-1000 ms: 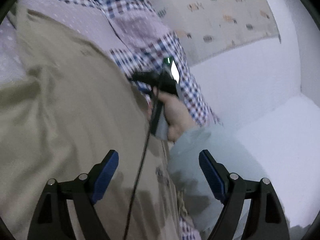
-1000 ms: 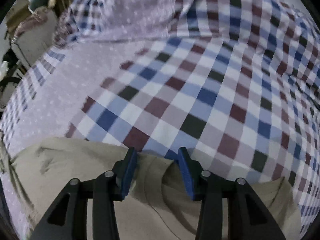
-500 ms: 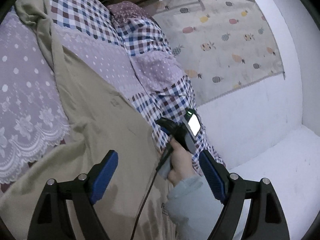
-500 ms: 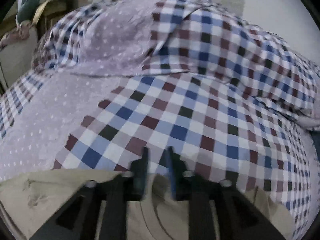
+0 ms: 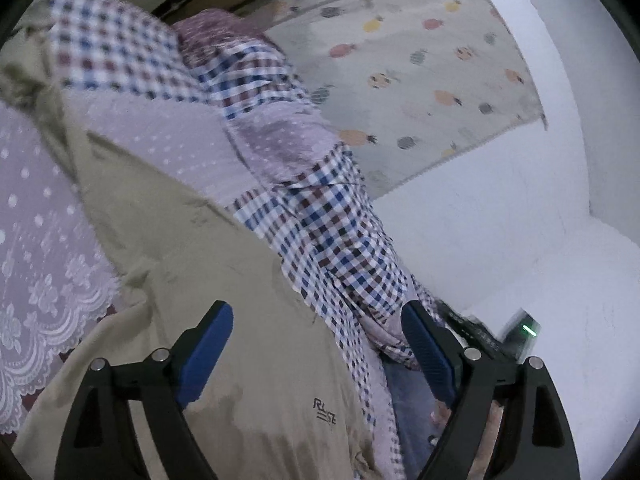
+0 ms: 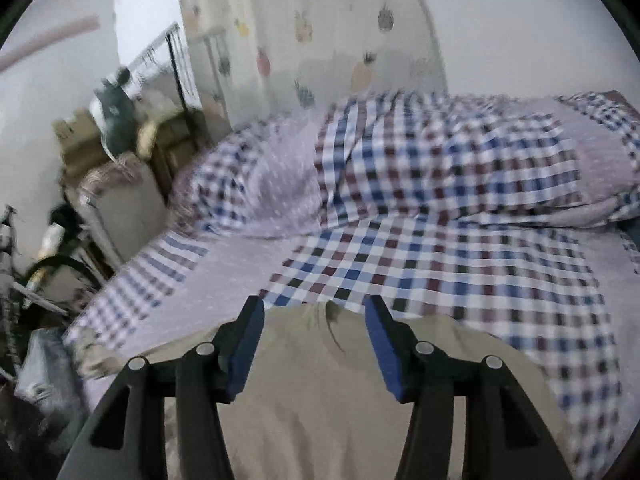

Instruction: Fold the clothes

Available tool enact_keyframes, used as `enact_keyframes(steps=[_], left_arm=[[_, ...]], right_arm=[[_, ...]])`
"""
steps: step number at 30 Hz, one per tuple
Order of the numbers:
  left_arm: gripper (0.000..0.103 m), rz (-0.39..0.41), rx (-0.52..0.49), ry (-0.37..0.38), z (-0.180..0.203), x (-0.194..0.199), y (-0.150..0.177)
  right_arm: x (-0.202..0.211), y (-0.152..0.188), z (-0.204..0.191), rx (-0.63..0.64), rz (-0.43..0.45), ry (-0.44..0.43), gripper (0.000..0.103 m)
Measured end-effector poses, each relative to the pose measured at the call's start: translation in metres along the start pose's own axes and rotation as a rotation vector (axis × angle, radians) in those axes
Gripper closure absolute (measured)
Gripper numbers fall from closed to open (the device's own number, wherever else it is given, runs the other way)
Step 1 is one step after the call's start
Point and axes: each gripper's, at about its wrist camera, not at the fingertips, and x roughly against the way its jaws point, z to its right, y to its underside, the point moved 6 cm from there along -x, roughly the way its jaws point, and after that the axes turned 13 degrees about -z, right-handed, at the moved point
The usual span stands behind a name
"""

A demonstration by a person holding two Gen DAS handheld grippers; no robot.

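Observation:
A beige garment with a small dark logo lies spread on the bed. My left gripper hovers over it, open, with nothing between its blue pads. In the right wrist view the same beige garment lies under my right gripper, a creased edge showing just beyond the fingertips. The right jaws are opening and the pads press on nothing. The right tool's green light shows at the lower right of the left wrist view.
A blue, maroon and white checked quilt with lilac dotted panels covers the bed, bunched toward the wall. White lace bedding lies left of the garment. A pineapple-print cloth hangs on the wall. Boxes and clutter crowd the bed's left side.
The right gripper narrowed around a fold of the beige garment, then widened and rose back from it. In the left wrist view the right hand slid from the middle to the lower right.

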Motion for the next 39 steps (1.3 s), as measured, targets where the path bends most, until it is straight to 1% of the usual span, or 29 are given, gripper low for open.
enact_keyframes(steps=[1, 2, 4, 6, 8, 9, 11, 13, 14, 15, 17, 19, 21, 24, 26, 28, 29, 32, 34, 35, 37, 39], left_arm=[[0.014, -0.01, -0.025, -0.005, 0.007, -0.001, 0.003], [0.014, -0.021, -0.047, -0.007, 0.014, -0.001, 0.006], [0.013, -0.039, -0.099, -0.012, 0.029, -0.002, 0.014], [0.013, -0.058, -0.166, -0.023, 0.049, -0.004, 0.024], [0.013, -0.079, -0.242, -0.037, 0.069, -0.005, 0.036], [0.013, -0.091, -0.283, -0.045, 0.08, -0.006, 0.043], [0.013, -0.134, -0.395, -0.054, 0.109, -0.012, 0.066], [0.013, -0.178, -0.481, -0.062, 0.132, -0.018, 0.09], [0.013, -0.206, -0.534, -0.066, 0.145, -0.022, 0.105], [0.013, -0.229, -0.585, -0.071, 0.16, -0.026, 0.122], [0.013, -0.265, -0.641, -0.066, 0.184, -0.035, 0.152], [0.013, -0.307, -0.661, -0.035, 0.213, -0.046, 0.183], [0.013, -0.348, -0.675, 0.002, 0.242, -0.057, 0.212], [0.013, -0.409, -0.747, 0.061, 0.301, -0.077, 0.252], [0.013, -0.441, -0.819, 0.097, 0.345, -0.09, 0.279], [0.012, -0.474, -0.89, 0.121, 0.381, -0.104, 0.305], [0.012, -0.495, -0.925, 0.12, 0.395, -0.115, 0.32], [0.012, -0.585, -1.001, 0.106, 0.421, -0.164, 0.375], [0.012, -0.632, -1.012, 0.088, 0.427, -0.197, 0.403], [0.012, -0.66, -1.008, 0.08, 0.43, -0.217, 0.419], [0.012, -0.721, -0.998, 0.073, 0.428, -0.255, 0.449], [0.012, -0.784, -1.029, 0.044, 0.425, -0.298, 0.483]], right_arm=[[0.03, 0.012, 0.008, -0.009, 0.032, 0.011, 0.039], [0.06, 0.025, 0.016, -0.018, 0.063, 0.023, 0.032], [0.12, 0.05, 0.032, -0.037, 0.126, 0.047, 0.024], [0.171, 0.085, 0.056, -0.075, 0.186, 0.098, 0.023], [0.219, 0.124, 0.084, -0.123, 0.242, 0.151, 0.018], [0.237, 0.144, 0.101, -0.157, 0.271, 0.185, 0.018], [0.272, 0.186, 0.133, -0.225, 0.328, 0.253, 0.015], [0.296, 0.227, 0.169, -0.312, 0.368, 0.325, 0.015], [0.306, 0.249, 0.191, -0.367, 0.377, 0.359, 0.015], [0.311, 0.265, 0.209, -0.408, 0.378, 0.39, 0.015], [0.321, 0.296, 0.245, -0.488, 0.378, 0.452, 0.015], [0.326, 0.315, 0.279, -0.544, 0.34, 0.517, 0.015], [0.339, 0.329, 0.309, -0.626, 0.32, 0.547, 0.015], [0.375, 0.341, 0.342, -0.735, 0.402, 0.584, 0.015], [0.397, 0.347, 0.363, -0.788, 0.465, 0.619, 0.015], [0.407, 0.356, 0.378, -0.78, 0.489, 0.631, 0.015], [0.408, 0.362, 0.384, -0.769, 0.482, 0.649, 0.015], [0.407, 0.385, 0.405, -0.774, 0.448, 0.683, 0.015], [0.407, 0.401, 0.421, -0.839, 0.446, 0.649, 0.015], [0.409, 0.412, 0.43, -0.887, 0.461, 0.626, 0.015], [0.413, 0.426, 0.442, -0.952, 0.482, 0.607, 0.015], [0.419, 0.438, 0.452, -1.0, 0.501, 0.598, 0.015]])
